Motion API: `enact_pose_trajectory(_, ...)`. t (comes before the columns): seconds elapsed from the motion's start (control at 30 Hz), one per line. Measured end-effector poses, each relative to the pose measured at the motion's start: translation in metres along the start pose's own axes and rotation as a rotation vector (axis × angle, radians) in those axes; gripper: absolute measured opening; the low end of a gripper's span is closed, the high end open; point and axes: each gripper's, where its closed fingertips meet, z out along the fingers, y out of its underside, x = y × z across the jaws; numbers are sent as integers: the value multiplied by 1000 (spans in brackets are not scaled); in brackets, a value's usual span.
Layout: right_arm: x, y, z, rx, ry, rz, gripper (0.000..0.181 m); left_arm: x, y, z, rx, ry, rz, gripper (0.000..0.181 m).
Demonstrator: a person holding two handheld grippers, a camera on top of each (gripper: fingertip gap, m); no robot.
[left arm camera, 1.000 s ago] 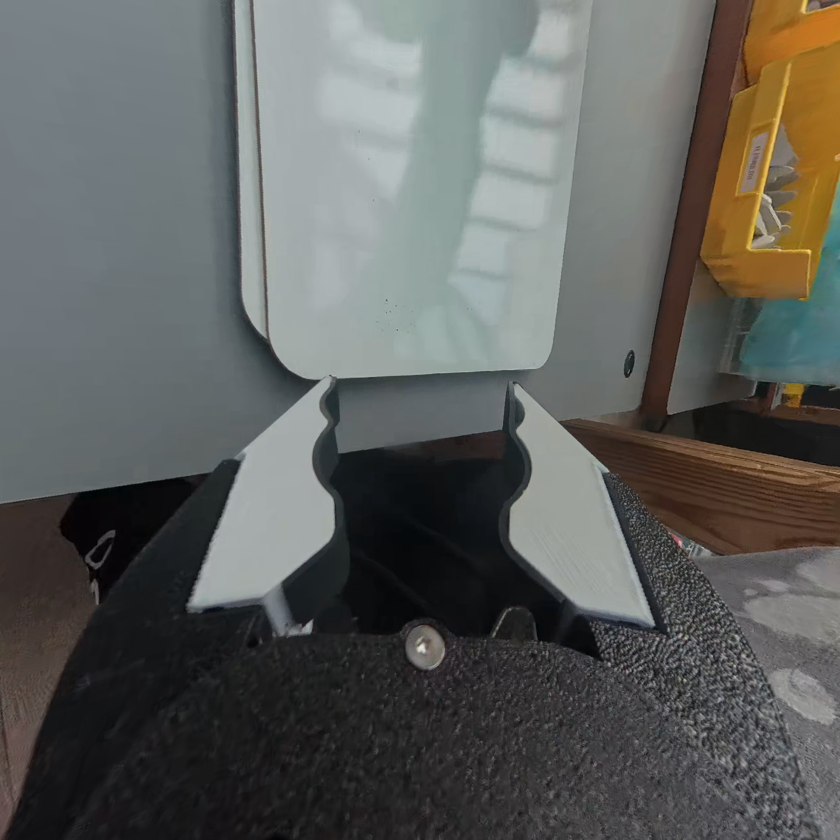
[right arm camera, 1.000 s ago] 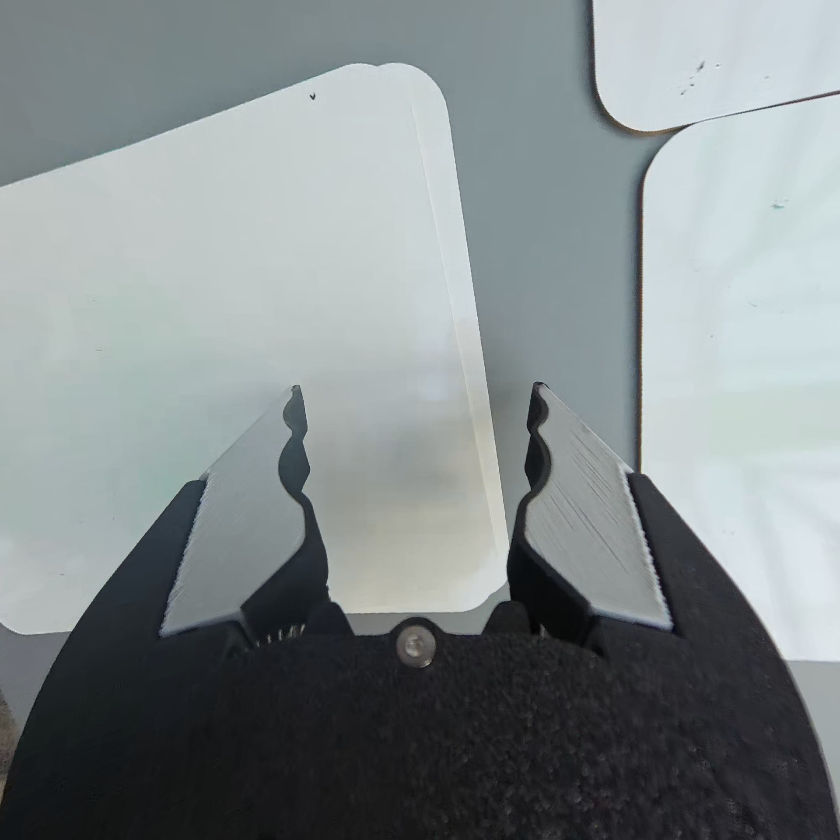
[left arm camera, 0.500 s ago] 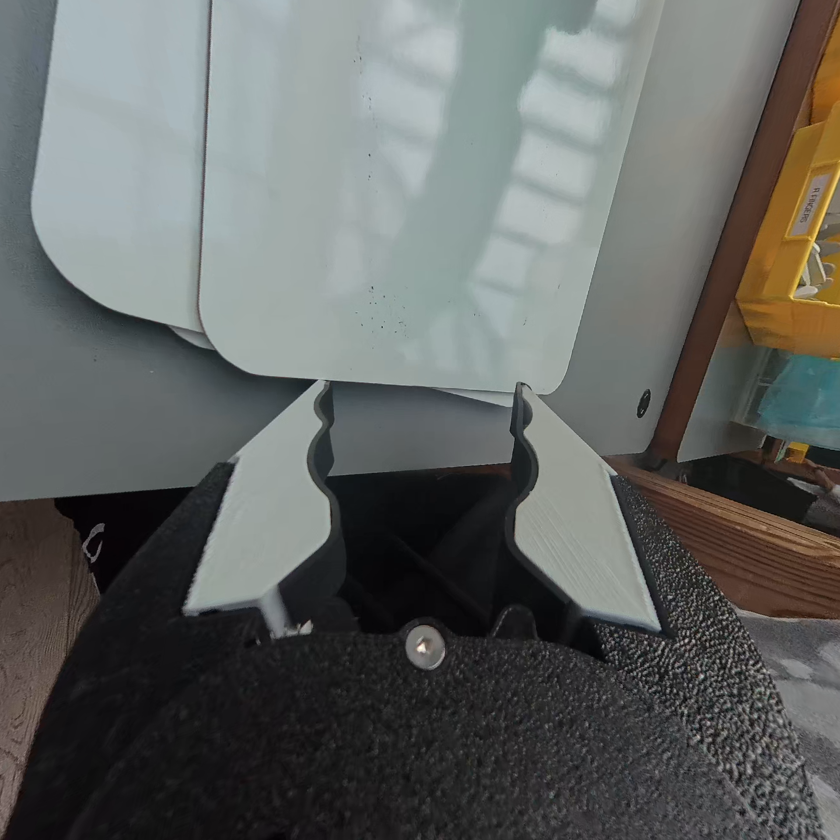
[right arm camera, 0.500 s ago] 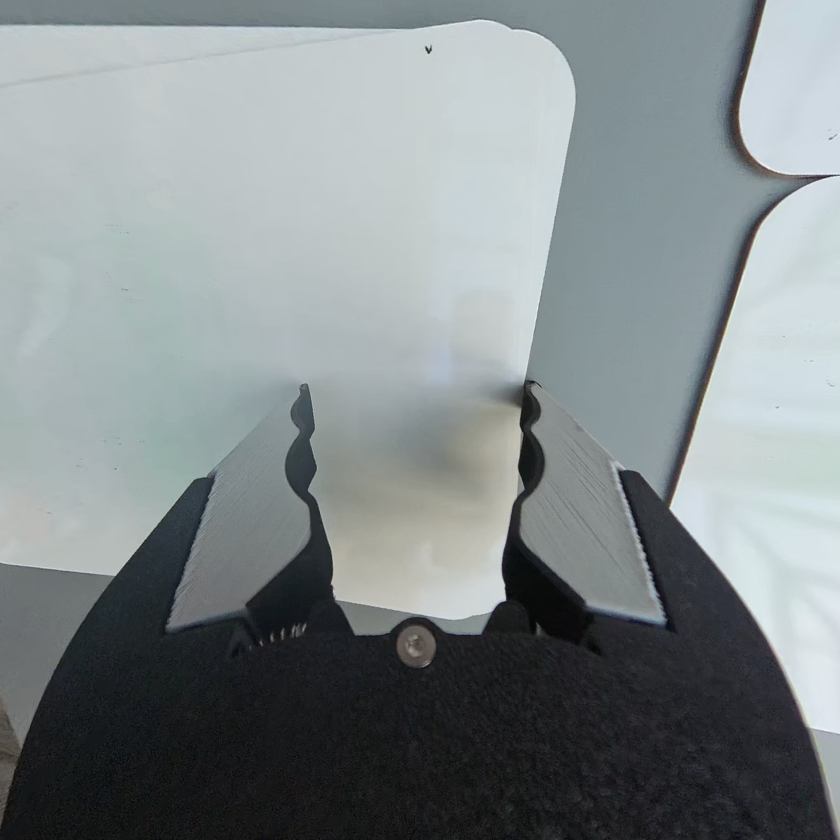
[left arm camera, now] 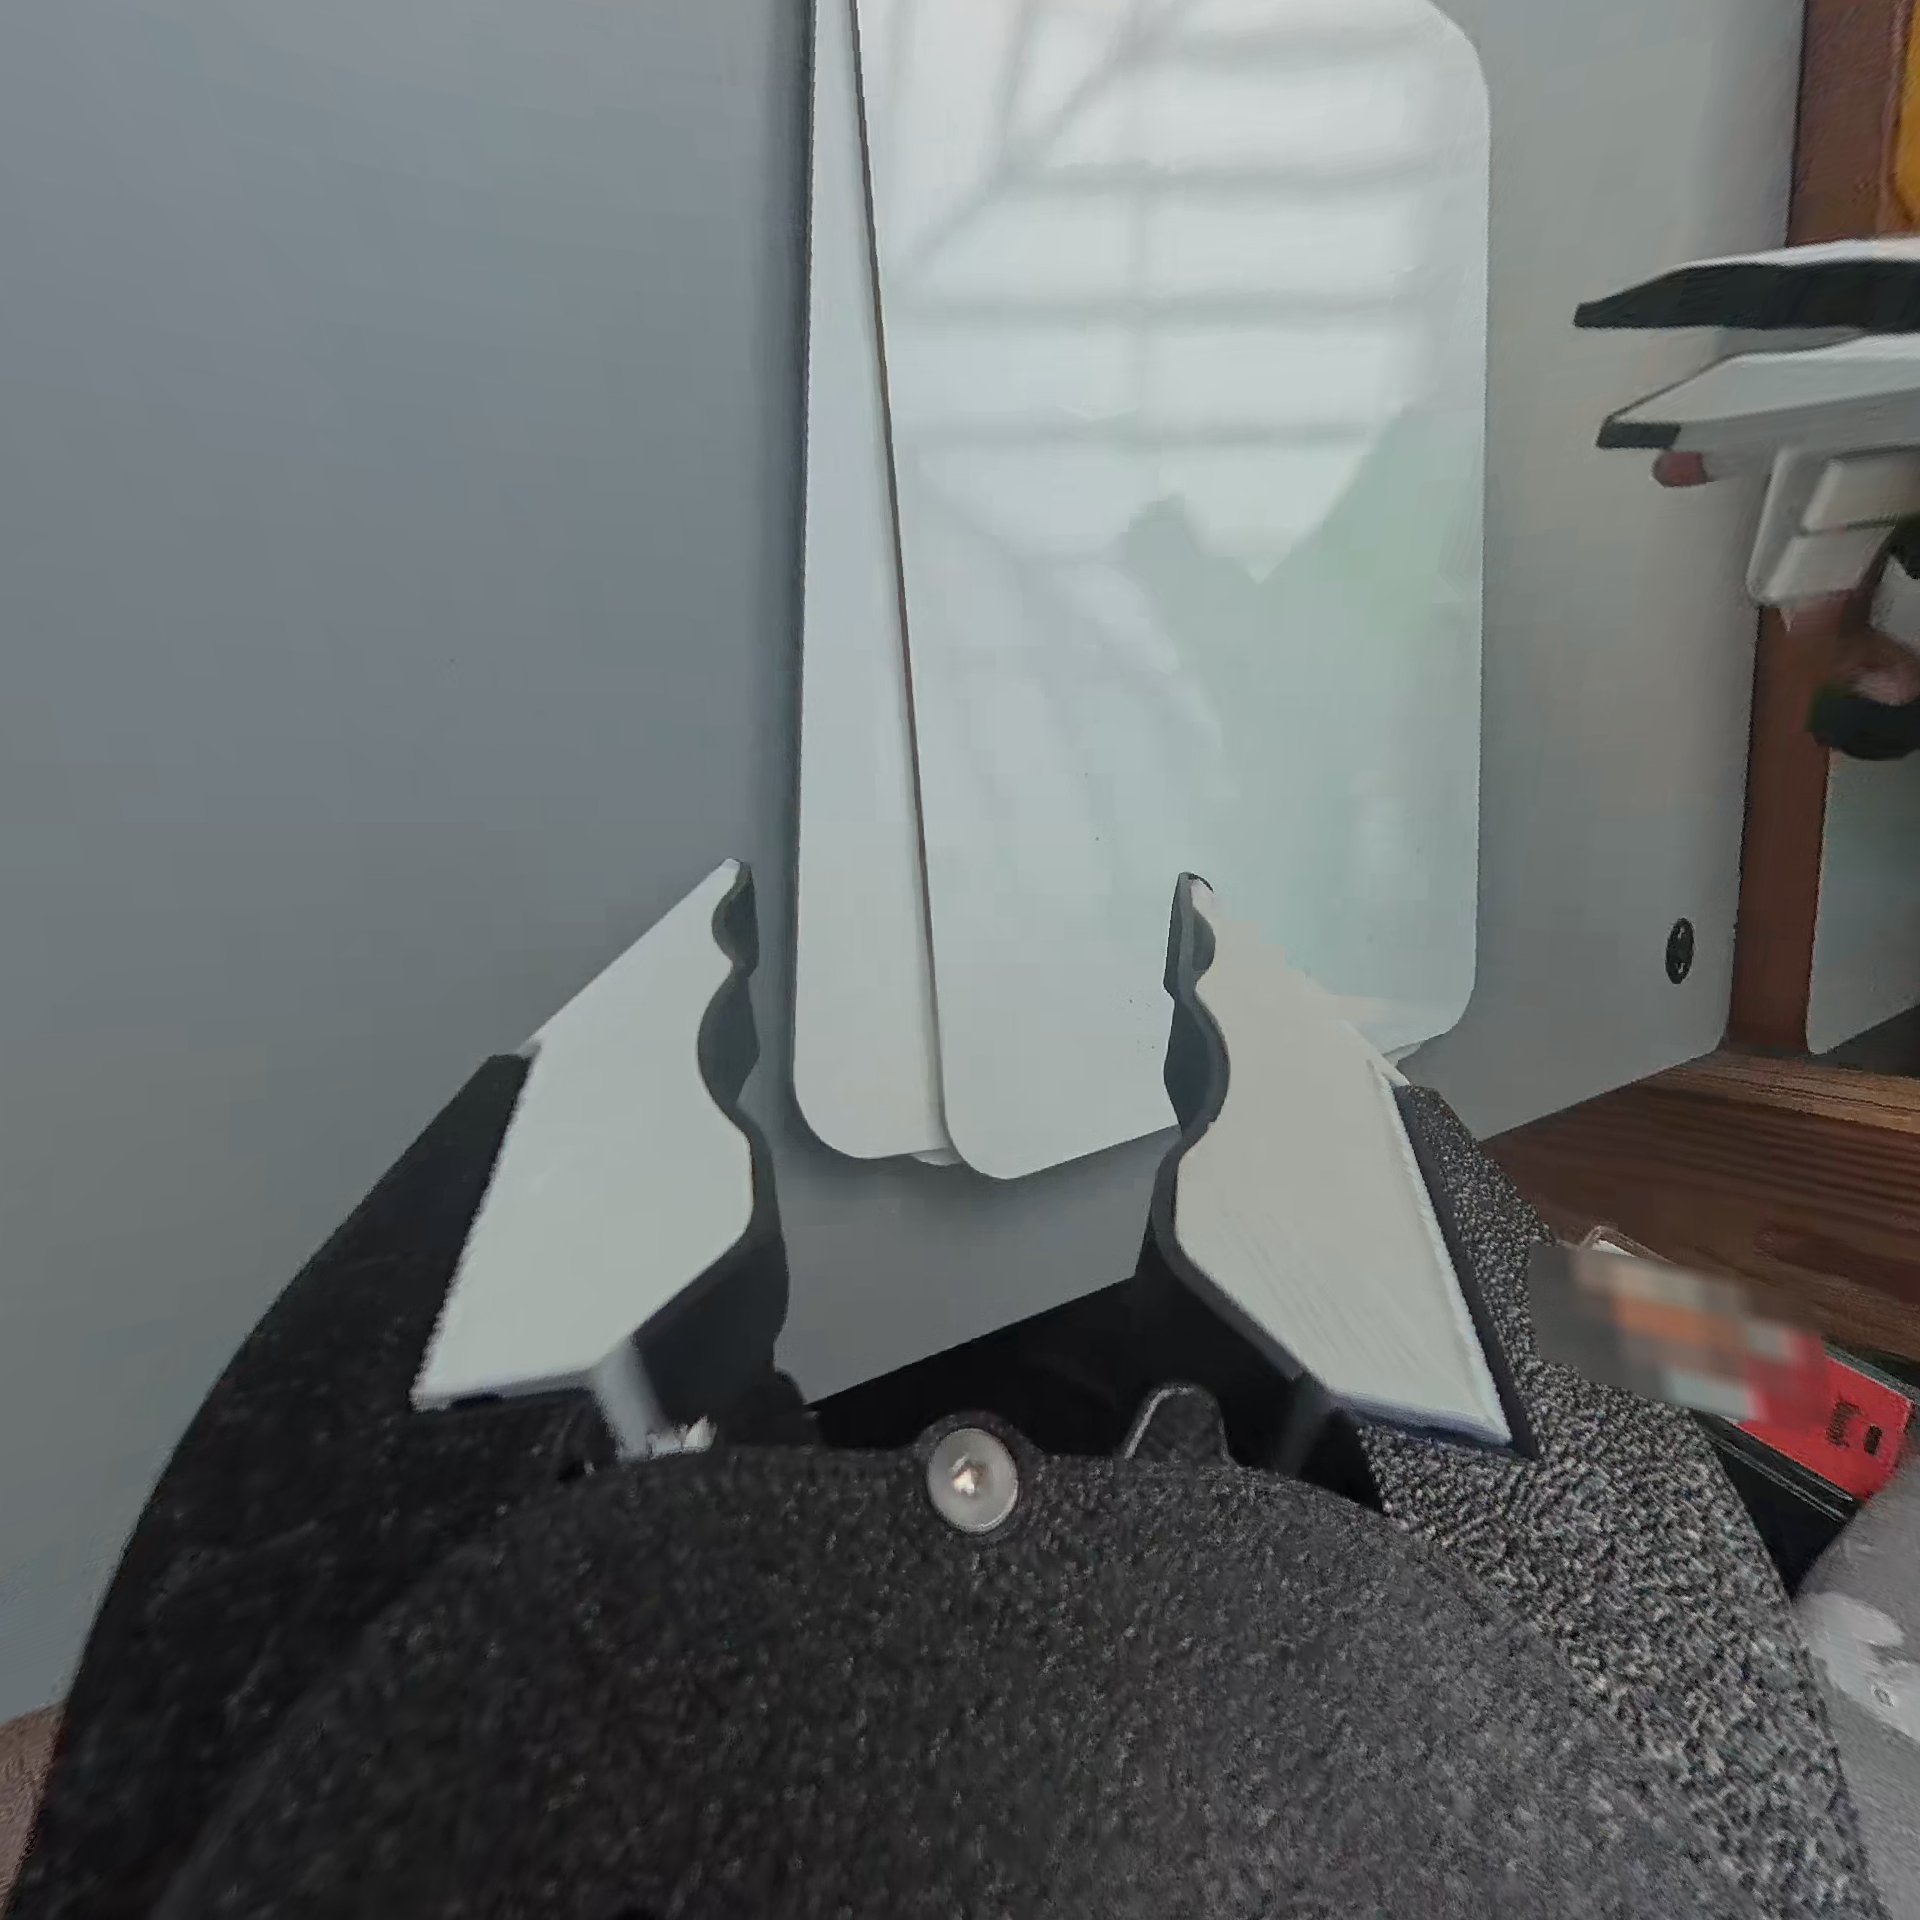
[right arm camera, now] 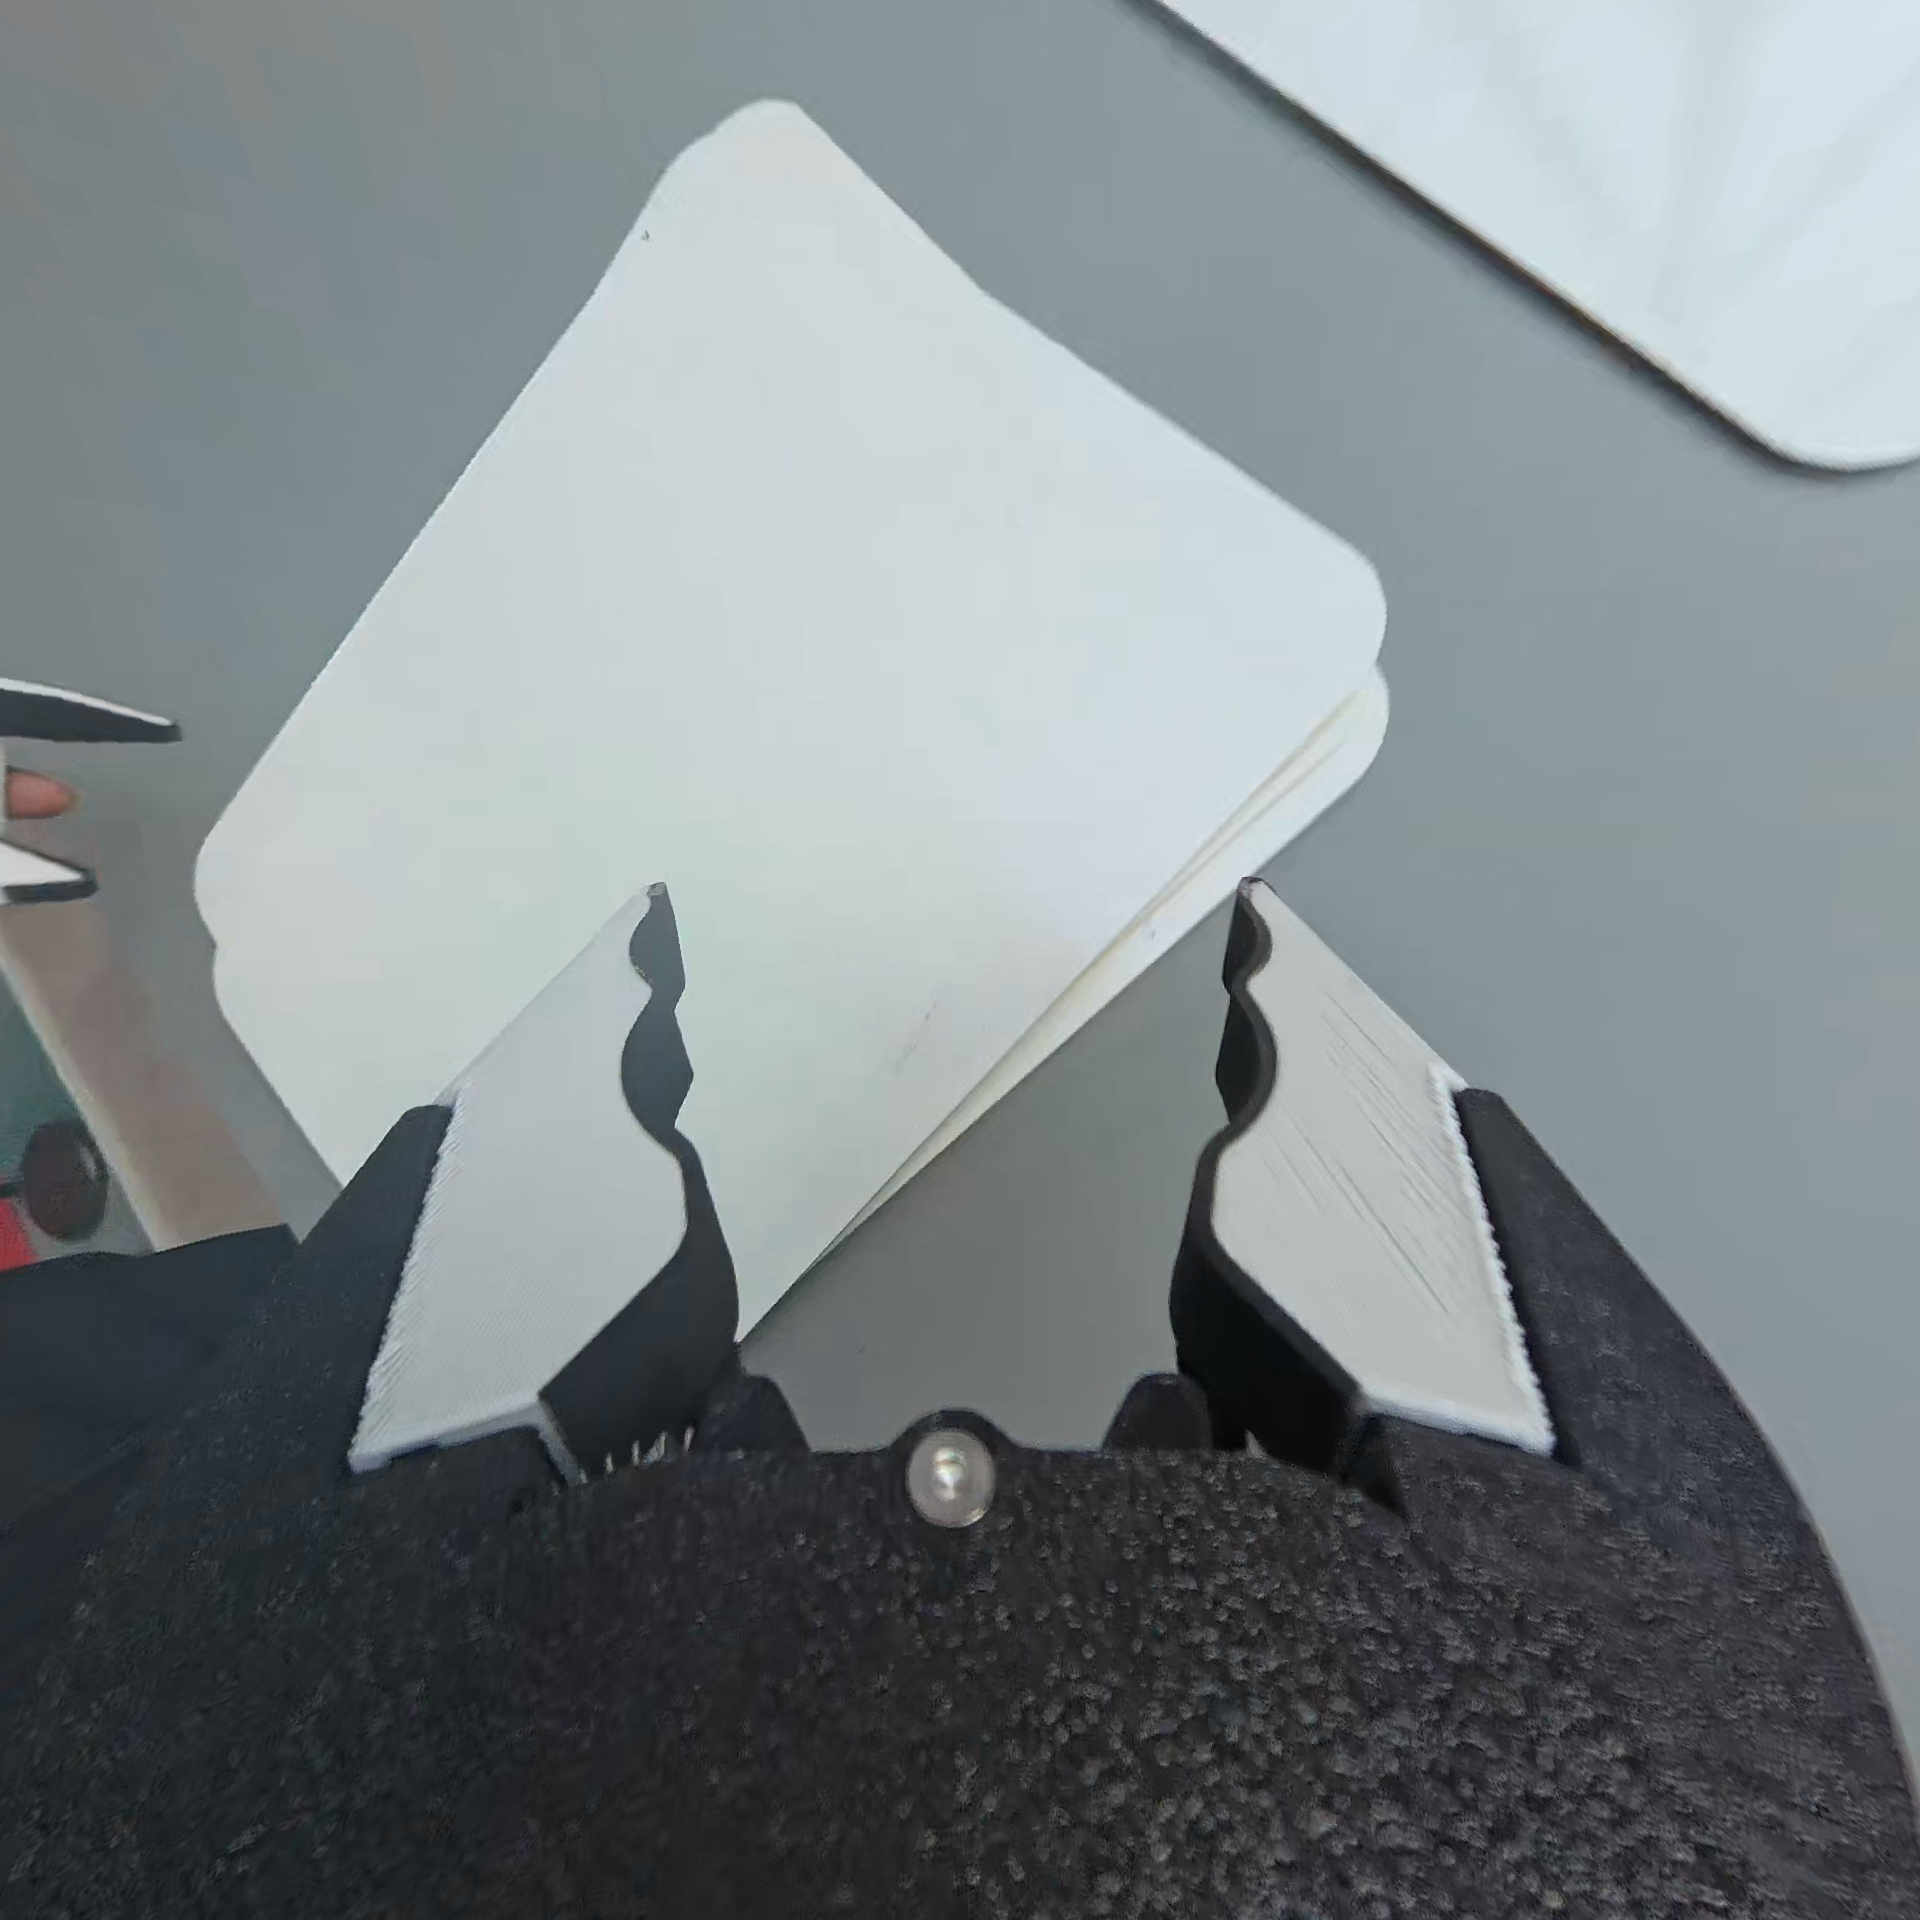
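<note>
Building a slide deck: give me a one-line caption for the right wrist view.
Open right gripper above a stack of white cards on a grey table.

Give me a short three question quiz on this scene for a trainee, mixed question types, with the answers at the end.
1. True or false: the left tool is clamped on the white boards.
2. The stack of white boards in front of the right tool lies on: A wooden floor, B grey table, C yellow bin.
3. Fill in: the right tool's jaws are ____.

Key: 1 false, its jaws are apart and hold nothing. 2 B. 3 open.
</note>
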Motion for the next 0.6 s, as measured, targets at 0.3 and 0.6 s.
enact_pose_trajectory(0.3,-102,143,-14,47,78,382,97,2,10,23,-162,104,97,78)
enact_pose_trajectory(0.6,-146,149,5,51,191,441,109,10,12,22,-235,209,91,79)
